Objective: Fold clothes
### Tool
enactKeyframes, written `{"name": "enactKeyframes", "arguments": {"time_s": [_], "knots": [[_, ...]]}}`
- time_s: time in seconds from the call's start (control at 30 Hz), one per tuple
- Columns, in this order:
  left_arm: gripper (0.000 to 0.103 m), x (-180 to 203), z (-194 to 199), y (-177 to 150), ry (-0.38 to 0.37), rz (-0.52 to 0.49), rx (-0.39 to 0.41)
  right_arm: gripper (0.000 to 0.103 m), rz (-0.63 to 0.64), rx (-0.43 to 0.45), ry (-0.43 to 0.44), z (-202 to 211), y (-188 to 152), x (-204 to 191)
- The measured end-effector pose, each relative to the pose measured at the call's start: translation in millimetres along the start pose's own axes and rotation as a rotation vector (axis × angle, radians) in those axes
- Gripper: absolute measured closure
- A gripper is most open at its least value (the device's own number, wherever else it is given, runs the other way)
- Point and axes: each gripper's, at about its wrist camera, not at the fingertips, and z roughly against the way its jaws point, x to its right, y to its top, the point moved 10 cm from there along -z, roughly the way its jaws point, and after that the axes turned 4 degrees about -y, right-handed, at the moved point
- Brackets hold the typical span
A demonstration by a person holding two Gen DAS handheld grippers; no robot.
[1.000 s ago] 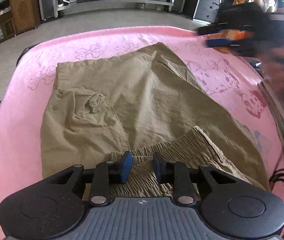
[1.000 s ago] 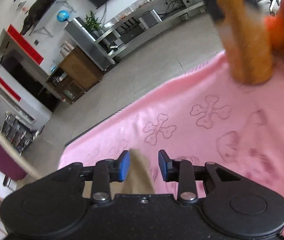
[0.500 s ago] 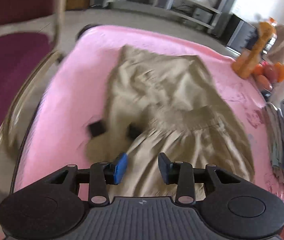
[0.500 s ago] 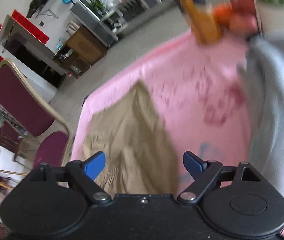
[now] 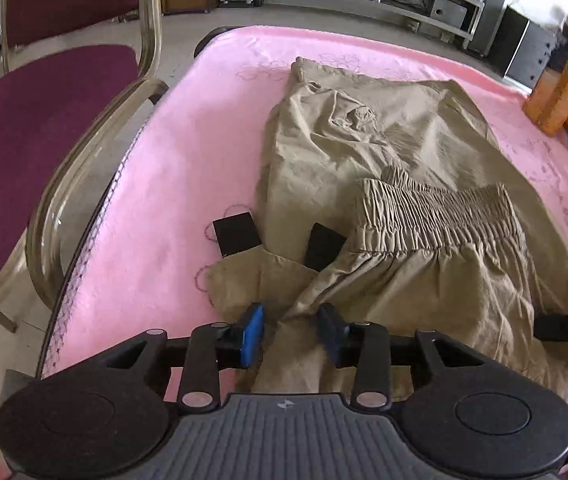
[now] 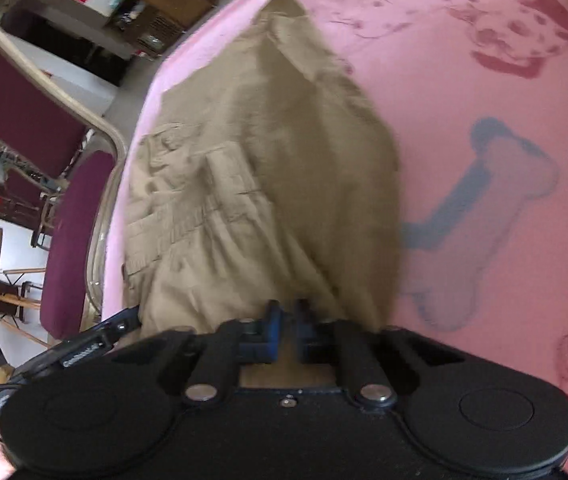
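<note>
In the left wrist view, a pair of khaki trousers [image 5: 396, 184] is seen spread over a pink cloth [image 5: 188, 184] that covers the table. The elastic waistband [image 5: 440, 216] is folded back over the middle of the trousers. The left gripper [image 5: 290, 330] is held over the near edge of the trousers, its jaws part-way apart and lately widened, with a ridge of khaki fabric lying between the blue pads [image 5: 254, 334]; a firm grip on that fabric cannot be made out. Two black patches [image 5: 236, 232] are seen at the left edge of the trousers. A maroon chair [image 5: 40, 120] stands left of the trousers, beyond the cloth's edge, and an orange bottle [image 5: 564, 72] stands to their far right. A dark part of the other tool shows at the right of the trousers.

In the right wrist view, the right gripper [image 6: 287, 330] is seen with its jaws just brought together and pressed onto the near edge of the trousers [image 6: 268, 168]. A blue bone print [image 6: 484, 216] is seen on the pink cloth [image 6: 464, 100] right of the trousers.
</note>
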Motion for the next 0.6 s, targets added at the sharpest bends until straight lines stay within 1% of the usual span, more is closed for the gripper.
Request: {"name": "enactKeyframes", "arguments": {"time_s": [0.03,0.1,0.13,0.17,0.2,0.23,0.3,0.33,0.4,0.47,0.53,0.6], "knots": [[0.064,-3.2,2.7,-0.5,-0.009,0.011,0.002,0.097,-0.01,0.011,-0.004,3.9,0.9,2.3],[0.065,-11.7,18.1,-2.9,-0.007,0.034,0.024,0.085,-0.011,0.062,-0.038,19.7,1.1,5.8],[0.067,-15.8,28.3,-4.7,-0.008,0.046,0.043,0.077,0.001,0.097,-0.049,30.3,0.5,6.1],[0.074,-19.8,39.8,-7.1,-0.012,0.058,0.066,0.069,0.007,0.126,-0.052,40.2,-0.8,6.3],[0.079,-23.1,49.0,-9.8,-0.027,0.073,0.083,0.067,0.018,0.155,-0.059,49.8,-2.1,6.6],[0.079,-25.2,55.5,-14.1,-0.056,0.091,0.092,0.064,0.036,0.18,-0.065,56.8,-3.8,6.8],[0.079,-23.5,62.2,-22.7,-0.102,0.107,0.099,0.063,0.055,0.209,-0.068,67.6,-8.0,5.4],[0.079,-18.4,63.3,-24.4,-0.116,0.093,0.101,0.062,0.046,0.208,-0.052,68.0,-11.6,4.1],[0.079,-3.9,62.0,-24.9,-0.13,0.039,0.104,0.062,0.027,0.171,-0.019,59.4,-18.0,0.8],[0.079,6.9,57.6,-28.0,-0.102,-0.021,0.096,0.063,0.022,0.114,-0.002,44.8,-26.8,-0.8],[0.078,7.5,45.5,-33.6,-0.037,-0.052,0.057,0.062,0.053,0.103,0.02,39.4,-32.4,-11.4],[0.066,3.4,37.3,-37.8,0.012,-0.06,0.029,0.062,0.089,0.1,0.09,40.3,-33.5,-27.4]]}}
